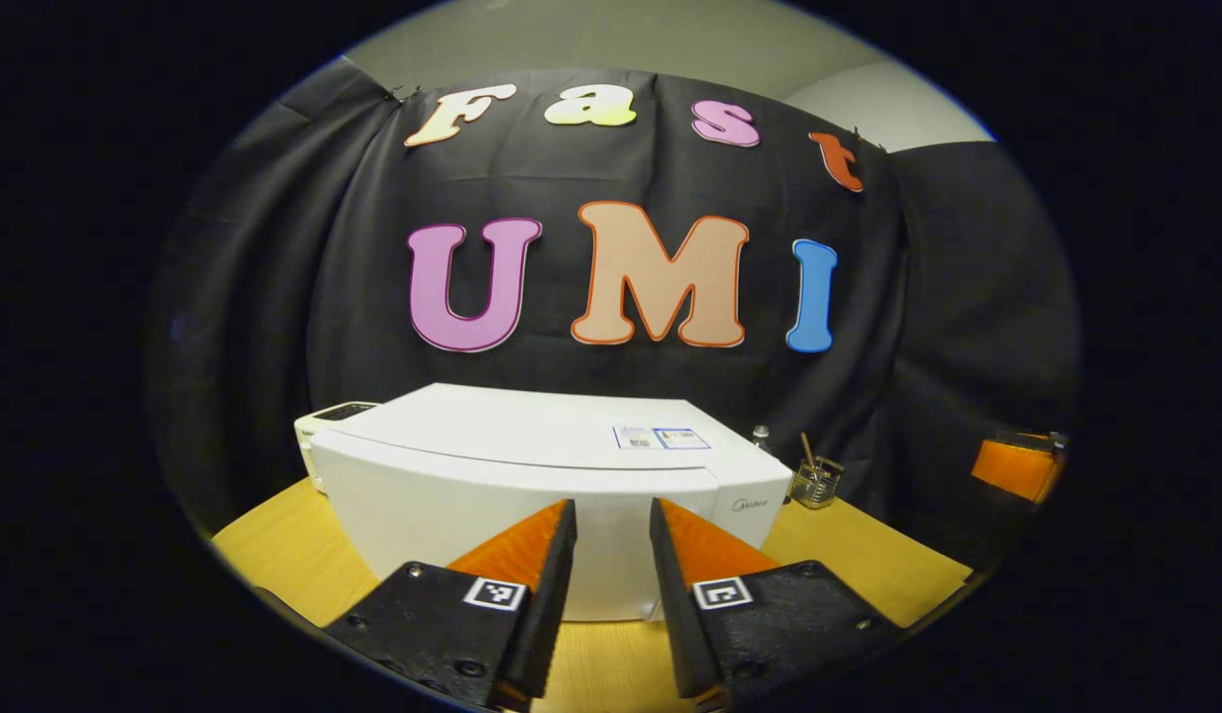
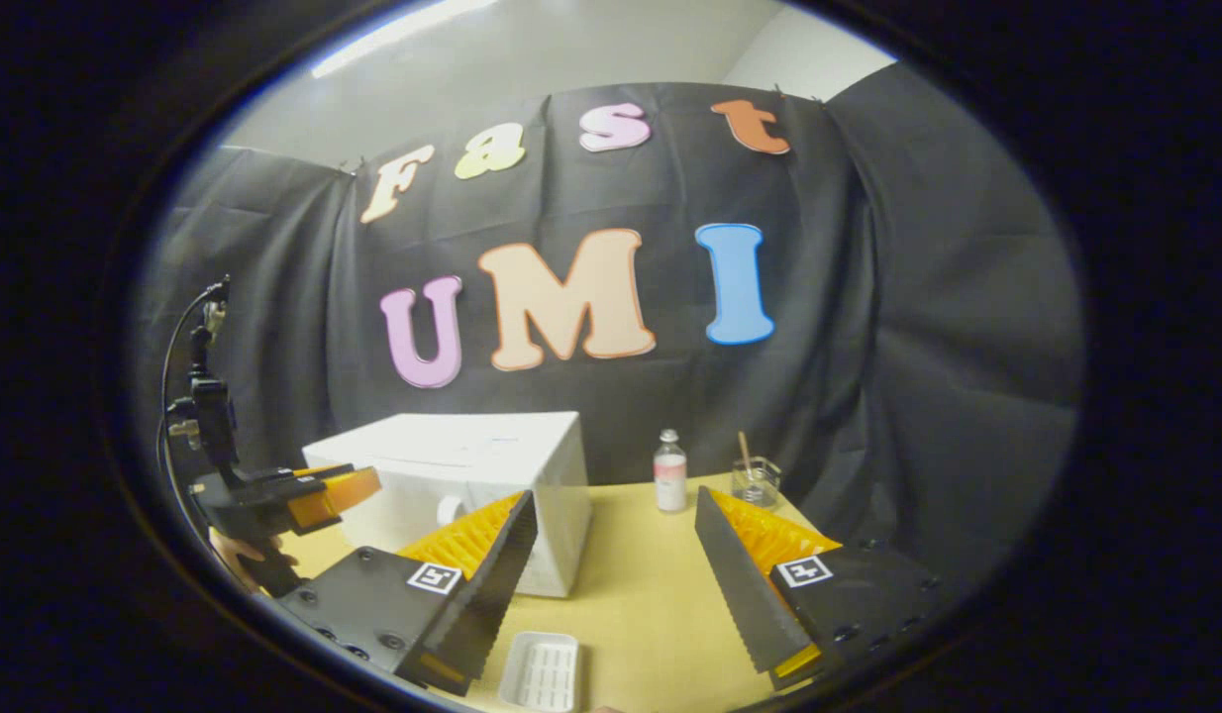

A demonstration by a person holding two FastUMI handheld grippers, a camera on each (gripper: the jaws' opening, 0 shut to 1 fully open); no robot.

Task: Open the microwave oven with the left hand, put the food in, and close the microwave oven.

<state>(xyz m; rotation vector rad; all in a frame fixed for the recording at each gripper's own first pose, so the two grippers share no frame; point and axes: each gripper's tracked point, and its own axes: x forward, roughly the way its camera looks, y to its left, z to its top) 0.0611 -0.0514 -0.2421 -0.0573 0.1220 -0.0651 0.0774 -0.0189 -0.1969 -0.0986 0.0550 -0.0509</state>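
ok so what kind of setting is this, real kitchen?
Looks like a staged recording booth, not a kitchen: black cloth wall behind a wooden table, with a lone white microwave oven, a small bottle and a glass jar.

White microwave [image 1: 532, 475] shut, white tray [image 2: 542, 671] on table

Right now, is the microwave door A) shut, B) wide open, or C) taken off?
A: the microwave front shows flat and closed, with the left gripper hovering before it, fingers apart, nothing held.
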